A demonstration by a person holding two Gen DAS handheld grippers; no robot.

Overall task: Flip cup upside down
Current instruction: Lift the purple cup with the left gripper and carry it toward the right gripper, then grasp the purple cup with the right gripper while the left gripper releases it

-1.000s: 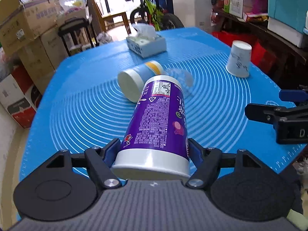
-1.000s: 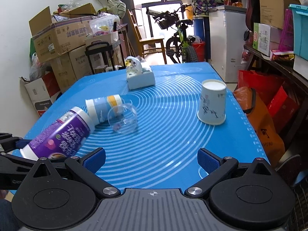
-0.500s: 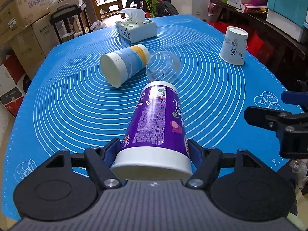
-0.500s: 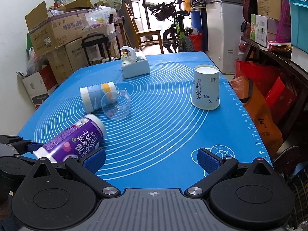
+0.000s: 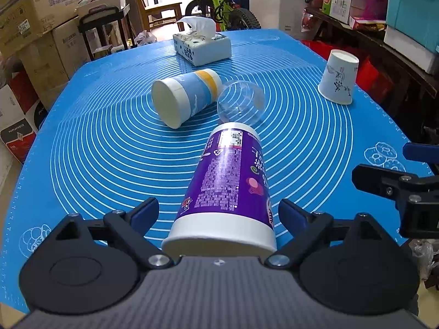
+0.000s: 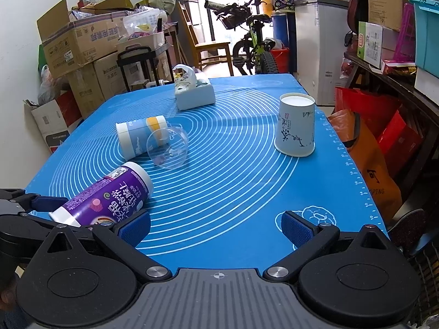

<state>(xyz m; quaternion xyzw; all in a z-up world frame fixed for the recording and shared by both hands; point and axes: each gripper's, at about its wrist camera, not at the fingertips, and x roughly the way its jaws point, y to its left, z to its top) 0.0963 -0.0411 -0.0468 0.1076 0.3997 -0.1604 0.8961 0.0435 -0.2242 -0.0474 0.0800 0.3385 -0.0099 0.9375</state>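
A purple paper cup (image 5: 227,183) lies on its side on the blue mat (image 5: 109,150), its wide end between the fingers of my left gripper (image 5: 219,213). The left jaws stand apart, clear of the cup on both sides. The cup also shows in the right wrist view (image 6: 107,194). My right gripper (image 6: 216,224) is open and empty over the mat's near edge, to the right of the purple cup. A white paper cup (image 6: 295,124) stands upside down at the right. A blue and white cup (image 5: 186,98) and a clear plastic cup (image 5: 241,102) lie on their sides mid-mat.
A tissue box (image 5: 201,44) sits at the far side of the mat. Cardboard boxes (image 6: 76,44) stand beyond the table's left edge. Red bags (image 6: 384,126) and shelves are to the right. A bicycle (image 6: 252,44) stands behind the table.
My left gripper has opened and let go of the purple cup, which now rests on the mat. The right gripper has stayed open and drawn back slightly.
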